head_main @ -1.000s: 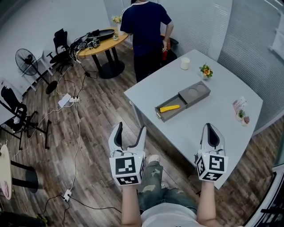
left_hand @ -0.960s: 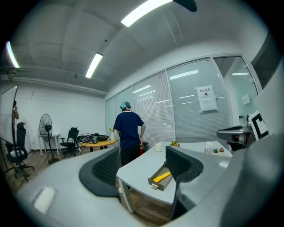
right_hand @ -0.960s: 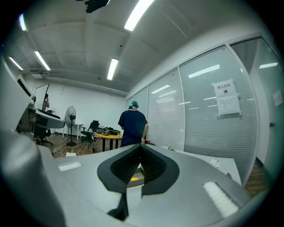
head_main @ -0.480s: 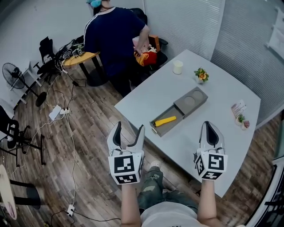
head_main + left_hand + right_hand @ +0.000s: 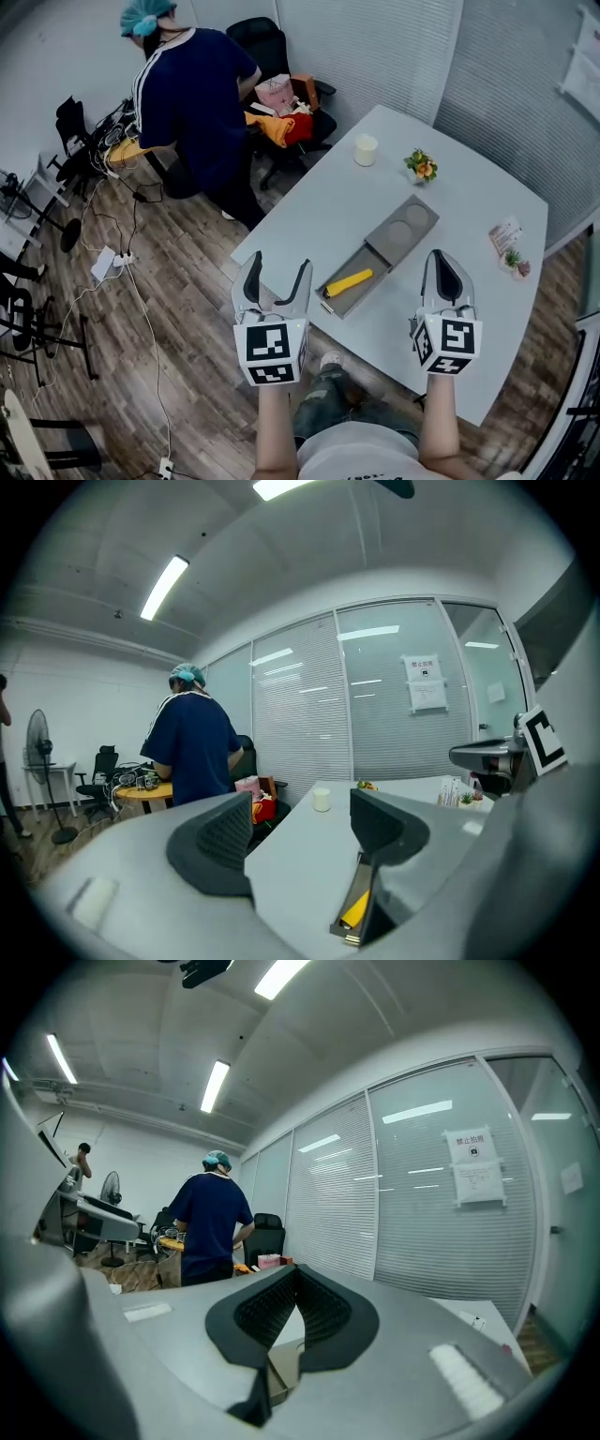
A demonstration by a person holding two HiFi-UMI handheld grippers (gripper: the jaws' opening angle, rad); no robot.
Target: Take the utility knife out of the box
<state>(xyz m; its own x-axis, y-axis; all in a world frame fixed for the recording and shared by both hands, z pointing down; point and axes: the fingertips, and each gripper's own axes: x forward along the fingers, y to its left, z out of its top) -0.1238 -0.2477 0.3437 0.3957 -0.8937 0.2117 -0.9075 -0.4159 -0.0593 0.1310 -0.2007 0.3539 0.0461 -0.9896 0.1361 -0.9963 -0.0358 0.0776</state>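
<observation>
The yellow utility knife (image 5: 348, 282) lies in the pulled-out tray of a long grey box (image 5: 375, 251), which sits slantwise on a pale table (image 5: 469, 281) with the tray end towards the table's near edge. Both grippers are held in the air on the near side of the table, short of the box and touching nothing. The left gripper (image 5: 278, 272) is over the wooden floor just off the table's corner. Its jaws stand wide apart with nothing between them, and its own view looks past them across the tabletop to the knife in the tray at lower right. The right gripper (image 5: 442, 267) hovers above the near part of the table, to the right of the box. Its jaws are closed, the ribbed pads meeting at the tips with nothing held. At the far end of the table stand a white cup (image 5: 365, 149) and a small plant (image 5: 421, 166), well apart from the box. Beyond the table a person (image 5: 192, 94) in a dark blue top bends beside a black chair (image 5: 272, 42) piled with bags.
</observation>
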